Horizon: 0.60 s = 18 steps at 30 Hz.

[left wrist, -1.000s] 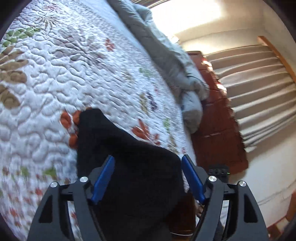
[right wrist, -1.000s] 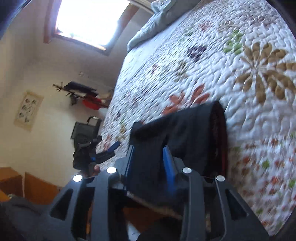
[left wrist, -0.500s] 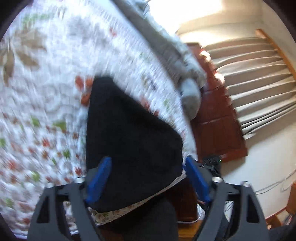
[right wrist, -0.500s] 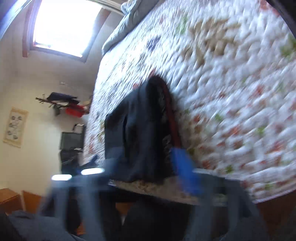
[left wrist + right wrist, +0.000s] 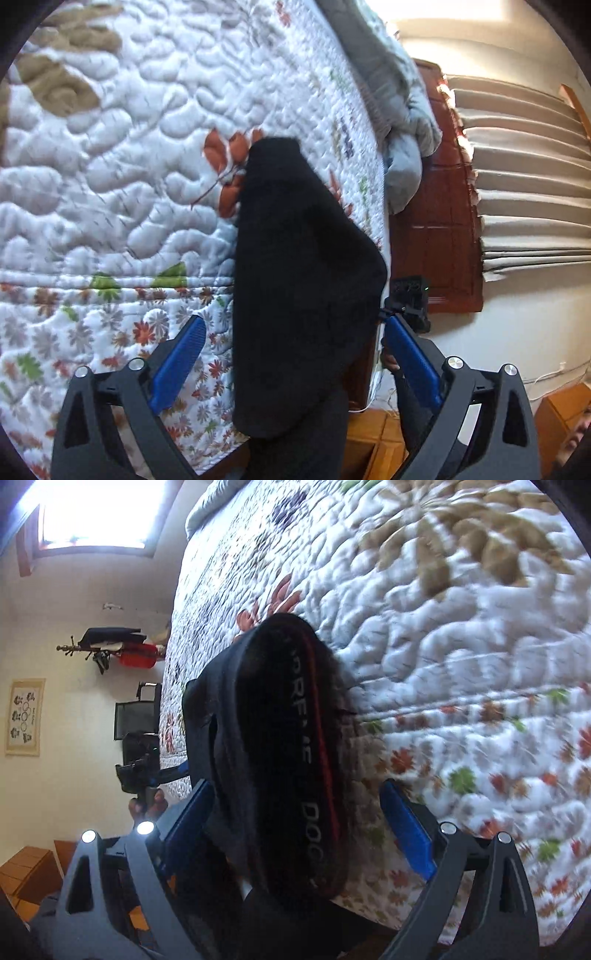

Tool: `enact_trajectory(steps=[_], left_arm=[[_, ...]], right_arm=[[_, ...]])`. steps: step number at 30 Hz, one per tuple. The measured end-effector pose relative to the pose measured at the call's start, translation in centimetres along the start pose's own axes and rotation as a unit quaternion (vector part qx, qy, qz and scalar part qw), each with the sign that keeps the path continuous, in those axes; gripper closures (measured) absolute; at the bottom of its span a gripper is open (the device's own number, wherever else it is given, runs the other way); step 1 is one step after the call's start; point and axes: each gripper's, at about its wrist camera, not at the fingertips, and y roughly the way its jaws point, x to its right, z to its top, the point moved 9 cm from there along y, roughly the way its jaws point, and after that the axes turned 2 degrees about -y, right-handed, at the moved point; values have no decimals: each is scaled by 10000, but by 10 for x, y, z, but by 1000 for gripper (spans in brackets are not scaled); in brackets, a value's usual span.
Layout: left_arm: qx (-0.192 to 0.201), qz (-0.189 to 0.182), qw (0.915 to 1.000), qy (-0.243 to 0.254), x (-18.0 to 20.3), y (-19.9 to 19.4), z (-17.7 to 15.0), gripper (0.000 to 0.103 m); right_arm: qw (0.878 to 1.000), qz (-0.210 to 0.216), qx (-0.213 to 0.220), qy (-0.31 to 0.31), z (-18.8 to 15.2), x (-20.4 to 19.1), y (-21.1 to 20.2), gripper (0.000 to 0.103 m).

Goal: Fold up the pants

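Before me the bed [image 5: 122, 177], covered by a white floral quilt [image 5: 461, 672], carries the folded black pants [image 5: 295, 277] near its edge and a rumpled grey blanket [image 5: 399, 110] farther off.

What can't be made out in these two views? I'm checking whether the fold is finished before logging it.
- Left wrist view: the black pants show as a flat dark shape; fold layers are lost in shadow.
- Both views: the pants' near end runs past the quilt edge, cut off below.
- Right wrist view: the waistband lettering is partly readable; motion blur smears it.
- The left gripper and right gripper hold nothing.
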Motion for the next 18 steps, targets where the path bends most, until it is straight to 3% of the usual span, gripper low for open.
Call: enact_trajectory(steps=[9, 11, 15, 17, 18], left_arm=[[-348, 226, 9991, 82, 3, 37, -1, 4], [-435, 215, 9987, 154, 8, 43, -4, 4], [-463, 375, 9978, 298, 15, 53, -8, 5], [-367, 453, 9980, 263, 12, 55, -7, 8], [-317, 517, 9978, 264, 12, 55, -6, 18]], right_arm=[[9990, 355, -274, -78, 1, -24, 35, 10], [9989, 218, -336, -254, -3, -31, 41, 9], [9988, 443, -209, -48, 1, -27, 37, 14], [9992, 366, -144, -77, 0, -30, 40, 14], [9994, 300, -141, -139, -1, -27, 41, 14]])
